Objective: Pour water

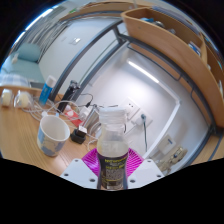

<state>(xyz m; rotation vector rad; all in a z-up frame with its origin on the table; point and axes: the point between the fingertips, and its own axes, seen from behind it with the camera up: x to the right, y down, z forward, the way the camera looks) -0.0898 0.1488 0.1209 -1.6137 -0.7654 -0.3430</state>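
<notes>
The hand-held gripper (112, 172) is clenched on a clear bottle (113, 150), held upright between its pink pads. A white cup (53, 133) stands left on the counter (20, 130).

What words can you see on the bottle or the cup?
None can be read.
Bottle, between the claw fingers: it has a dark label with light marks, too small and blurred to read.
White cup: no writing shows on it.
</notes>
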